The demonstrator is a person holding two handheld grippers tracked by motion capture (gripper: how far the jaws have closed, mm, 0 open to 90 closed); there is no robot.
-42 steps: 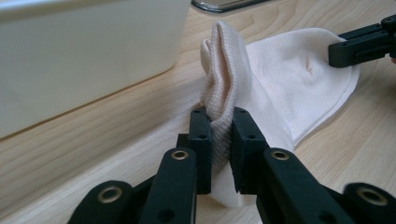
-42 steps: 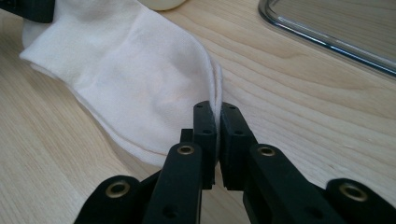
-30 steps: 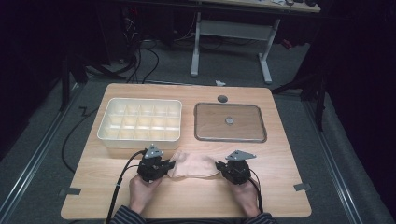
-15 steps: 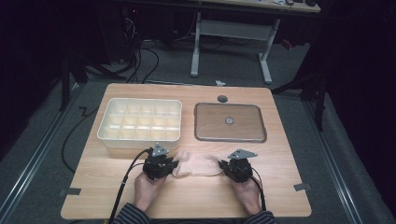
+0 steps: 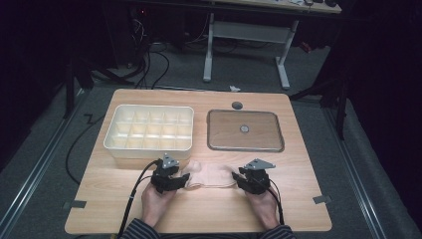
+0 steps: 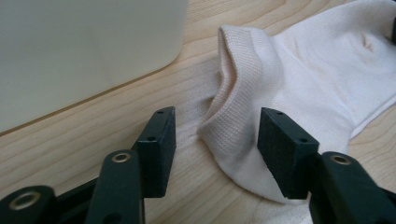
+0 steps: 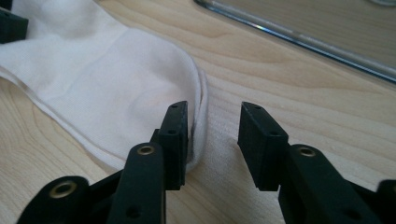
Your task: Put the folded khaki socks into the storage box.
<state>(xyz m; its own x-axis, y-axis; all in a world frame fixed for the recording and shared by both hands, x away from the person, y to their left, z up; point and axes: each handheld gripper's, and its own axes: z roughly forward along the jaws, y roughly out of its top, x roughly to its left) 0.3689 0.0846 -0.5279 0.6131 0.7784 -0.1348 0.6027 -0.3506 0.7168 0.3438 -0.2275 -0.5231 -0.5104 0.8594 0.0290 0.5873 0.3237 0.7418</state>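
Observation:
A pale cream sock (image 5: 211,175) lies flat on the wooden table (image 5: 298,209) between my two grippers. My left gripper (image 5: 185,180) is at its ribbed cuff end. In the left gripper view the cuff (image 6: 243,93) lies between the open jaws of the left gripper (image 6: 216,140), and neither pad presses on it. My right gripper (image 5: 238,178) is at the toe end. In the right gripper view the sock's rounded toe edge (image 7: 198,93) runs just beside the left jaw of the right gripper (image 7: 214,135), whose jaws stand apart. Both pairs of jaws have just been opening.
A cream compartment box (image 5: 114,144) stands behind the left gripper, its wall (image 6: 84,46) close by in the left gripper view. A clear flat lid (image 5: 278,148) lies behind the right gripper. A small dark disc (image 5: 237,105) sits near the far edge.
The sock, held between the two grippers before, now lies loose and flat on the table. Both hands stay about where they were.

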